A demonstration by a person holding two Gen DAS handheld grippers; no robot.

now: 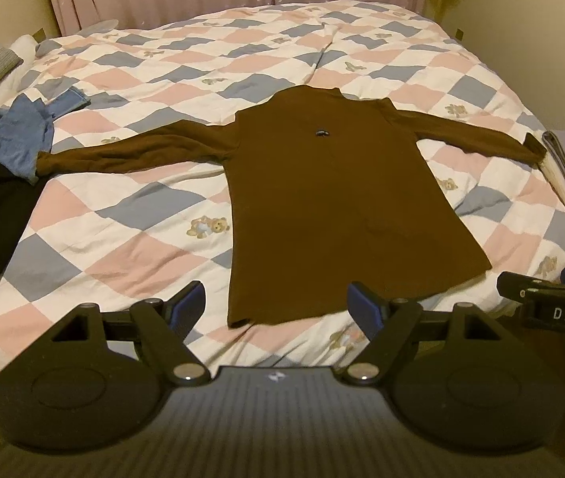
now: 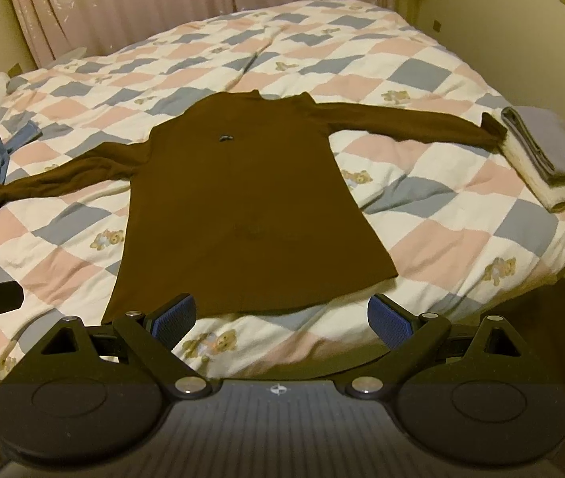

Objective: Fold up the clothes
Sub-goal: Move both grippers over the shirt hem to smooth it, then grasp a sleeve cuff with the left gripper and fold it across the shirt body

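A brown top [image 1: 334, 199] is lying spread flat mid-bed [image 1: 131, 215], sleeves out, not yet folded. Folded pieces [image 2: 545, 159] are sitting stacked at the right edge; a loose pile [image 1: 11, 139] is waiting at the left. Both the left tool [image 1: 276, 304] and the right tool [image 2: 280, 316] are hanging spread and empty over the near edge.
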